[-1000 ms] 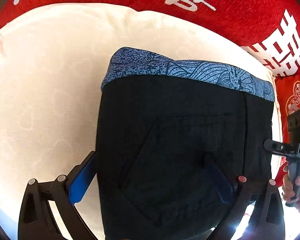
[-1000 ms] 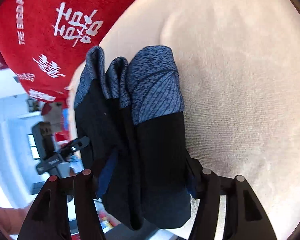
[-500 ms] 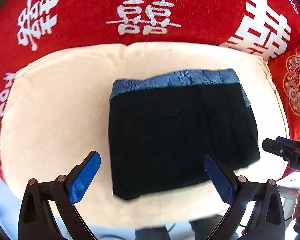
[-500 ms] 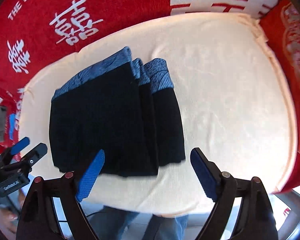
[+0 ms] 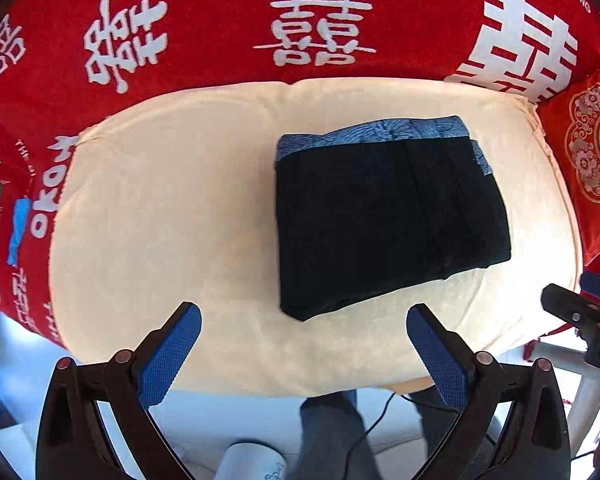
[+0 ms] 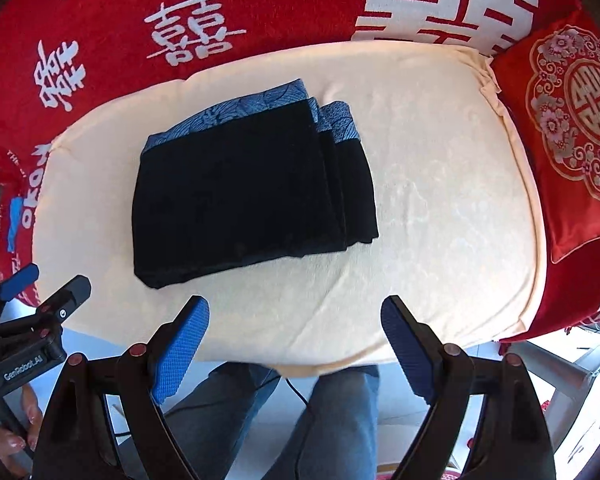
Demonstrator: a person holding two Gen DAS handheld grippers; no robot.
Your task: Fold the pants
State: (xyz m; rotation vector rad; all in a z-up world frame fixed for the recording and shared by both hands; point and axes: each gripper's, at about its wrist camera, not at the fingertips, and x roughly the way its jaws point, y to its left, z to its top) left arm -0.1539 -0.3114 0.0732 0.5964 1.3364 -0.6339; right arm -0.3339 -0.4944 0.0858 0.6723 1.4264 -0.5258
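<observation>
The black pants (image 5: 384, 216) with a blue patterned waistband lie folded in a compact stack on the cream cushion (image 5: 180, 220); they also show in the right wrist view (image 6: 244, 196). My left gripper (image 5: 304, 320) is open and empty, held back over the cushion's front edge, apart from the pants. My right gripper (image 6: 296, 316) is open and empty, also back at the front edge. The right gripper shows at the right edge of the left wrist view (image 5: 580, 320); the left gripper shows at the lower left of the right wrist view (image 6: 32, 312).
A red cover with white characters (image 5: 320, 20) wraps the sofa behind the cushion. A red embroidered pillow (image 6: 572, 128) lies at the right. The person's legs in jeans (image 6: 340, 420) and a cable are below the cushion's front edge.
Both grippers let go of the pants and pulled back and up from the cushion. The folded pants now lie free on the cushion.
</observation>
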